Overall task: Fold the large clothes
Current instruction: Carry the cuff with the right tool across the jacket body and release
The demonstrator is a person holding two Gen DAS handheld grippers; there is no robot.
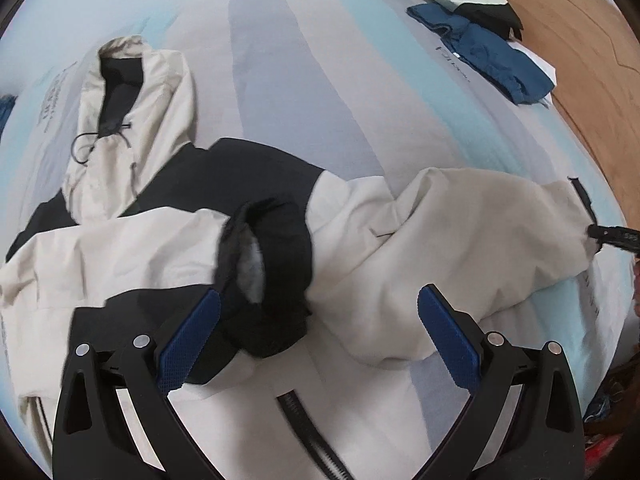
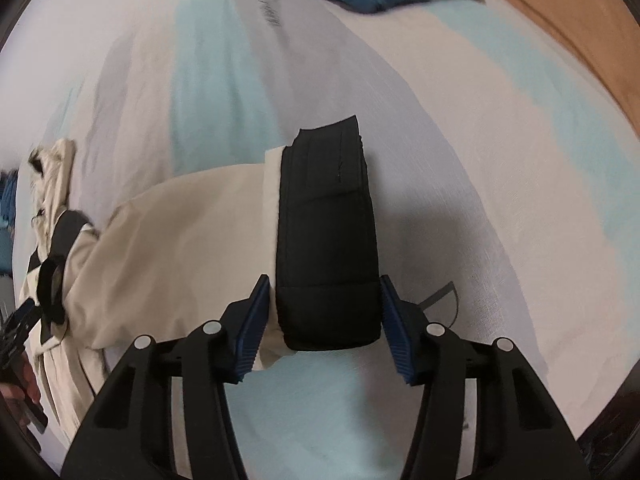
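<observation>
Striped bedsheet (image 1: 280, 60) bears one cream-black jacket (image 1: 360, 220); right gripper (image 2: 324, 312) clamps one black cuff (image 2: 328, 240), left gripper (image 1: 320, 320) wide.

A striped bed (image 1: 280, 92) carries a cream-and-black jacket (image 1: 360, 216) and blue folded clothes (image 1: 484, 56).

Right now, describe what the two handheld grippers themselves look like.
Both match. The left gripper has matte black, wedge-shaped plastic arms with triangular cut-outs and round silver pivot pins. Its fingers carry flat blue pads with a fine gridded texture. The right gripper has the same black arms and silver pins, with blue ribbed pads on its fingers. No cables or markings show.
</observation>
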